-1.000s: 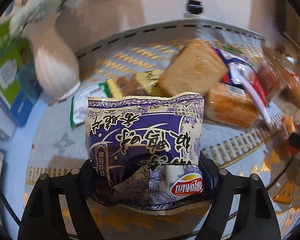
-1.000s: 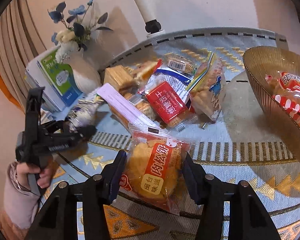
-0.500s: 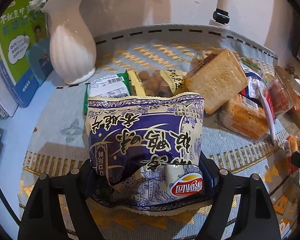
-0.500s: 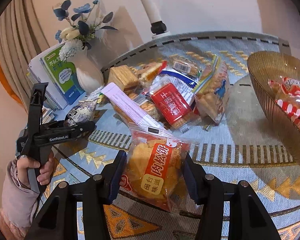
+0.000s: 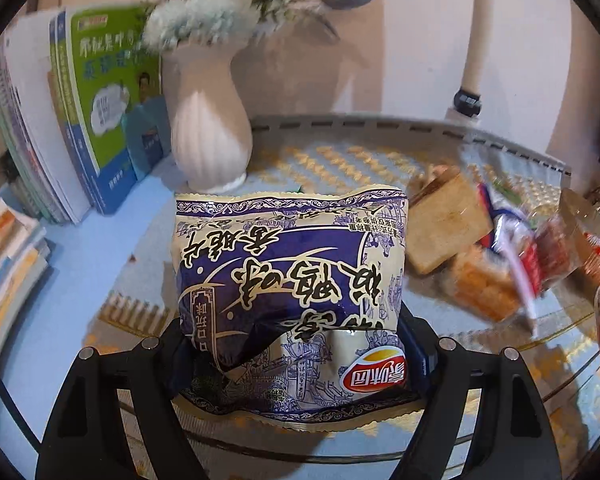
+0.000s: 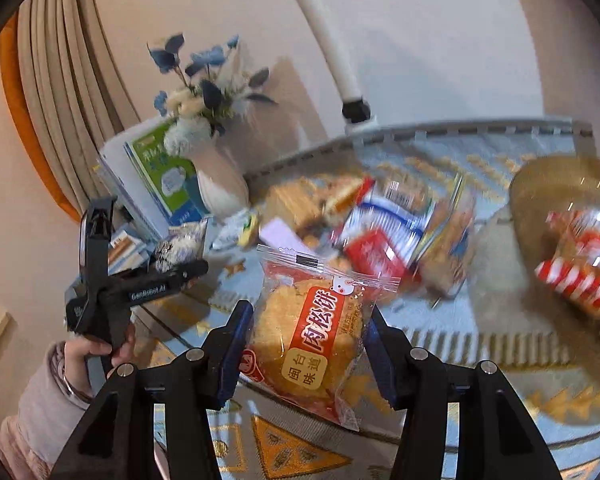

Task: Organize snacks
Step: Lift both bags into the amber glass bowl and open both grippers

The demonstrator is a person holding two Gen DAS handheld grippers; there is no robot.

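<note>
My left gripper [image 5: 296, 356] is shut on a purple and cream chip bag [image 5: 288, 280] and holds it above the table; it also shows in the right wrist view [image 6: 180, 256], at the left. My right gripper [image 6: 306, 344] is shut on a clear packet with a golden meat floss cake [image 6: 312, 332], lifted above the patterned cloth. A pile of several snack packets [image 6: 384, 220] lies mid-table, with toast-like bread [image 5: 444, 228] at its left. A gold wire bowl [image 6: 548, 184] at the right holds a red striped packet [image 6: 580, 276].
A white vase [image 5: 210, 136] with blue and white flowers stands at the back left, next to upright books [image 5: 100, 112]. More books [image 5: 8, 256] lie stacked at the left edge. A white pole [image 6: 332, 48] rises behind the table.
Both grippers have risen with their packets. The left one has swung left toward the vase and books. The snack pile now sits lower and farther right in the left view.
</note>
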